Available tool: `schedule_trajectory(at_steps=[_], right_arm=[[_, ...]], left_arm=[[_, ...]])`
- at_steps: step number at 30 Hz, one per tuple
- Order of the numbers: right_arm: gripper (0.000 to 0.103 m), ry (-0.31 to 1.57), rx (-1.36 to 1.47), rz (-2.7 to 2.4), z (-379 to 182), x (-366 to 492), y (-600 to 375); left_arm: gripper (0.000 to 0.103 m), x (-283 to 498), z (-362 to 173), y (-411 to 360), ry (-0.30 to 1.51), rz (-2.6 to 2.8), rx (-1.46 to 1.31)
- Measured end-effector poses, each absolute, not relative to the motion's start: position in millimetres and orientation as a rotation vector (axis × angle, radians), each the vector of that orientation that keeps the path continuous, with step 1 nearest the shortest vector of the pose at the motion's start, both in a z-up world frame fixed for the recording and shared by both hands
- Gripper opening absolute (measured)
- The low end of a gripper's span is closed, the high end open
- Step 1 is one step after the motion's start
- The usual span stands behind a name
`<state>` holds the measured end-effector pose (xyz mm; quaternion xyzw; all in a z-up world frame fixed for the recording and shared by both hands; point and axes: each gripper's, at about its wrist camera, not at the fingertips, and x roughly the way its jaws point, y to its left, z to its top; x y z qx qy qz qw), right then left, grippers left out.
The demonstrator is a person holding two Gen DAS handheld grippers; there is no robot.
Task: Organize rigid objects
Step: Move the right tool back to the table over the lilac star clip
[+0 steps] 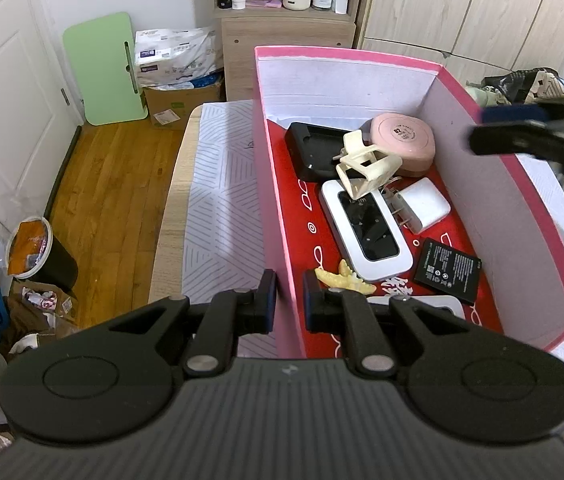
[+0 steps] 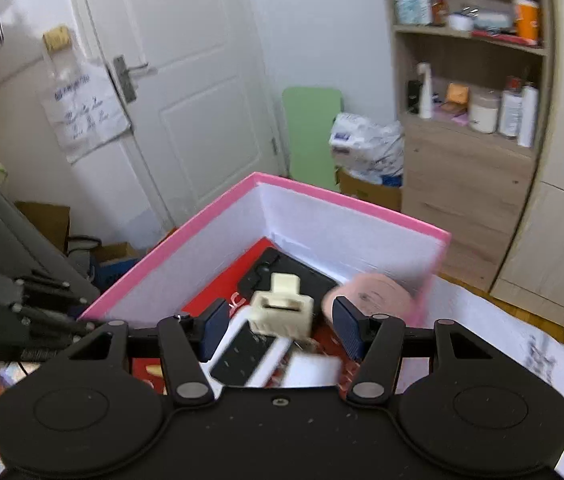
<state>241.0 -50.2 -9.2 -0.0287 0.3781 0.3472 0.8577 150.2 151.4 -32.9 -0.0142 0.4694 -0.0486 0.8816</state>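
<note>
Two grippers at box (image 1: 513, 200): left gripper (image 1: 289, 300) clenched on near-left wall, steadying; right gripper (image 2: 280, 330) released, empty, over far-right corner above clip (image 1: 365, 170). Placing step looks finished; next likely fetch another item

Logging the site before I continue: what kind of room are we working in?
Most likely a bedroom or spare room in a home. A panelled white door, wood floor and a shelf unit of bottles and jars surround the pink box.

Hair clip (image 1: 363, 170) on router (image 1: 365, 232), charger (image 1: 425, 204) right, all in box (image 1: 537, 232)
</note>
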Motion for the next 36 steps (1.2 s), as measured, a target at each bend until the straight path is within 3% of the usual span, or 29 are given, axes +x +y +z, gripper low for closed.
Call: schedule_trajectory(at_steps=[14,28,36], right_arm=[[0.062,0.673,0.071,0.62,-32,201,-162],[0.057,0.694,-0.173,0.627,-111,204,-159],[0.058,0.729,-0.11,0.618,-129,224,-155]], left_arm=[[0.013,150,-32,141,0.985,-0.072,0.013],[0.014,150,-33,142,0.983,-0.079,0.013],[0.014,149,-33,142,0.977,-0.08,0.02]])
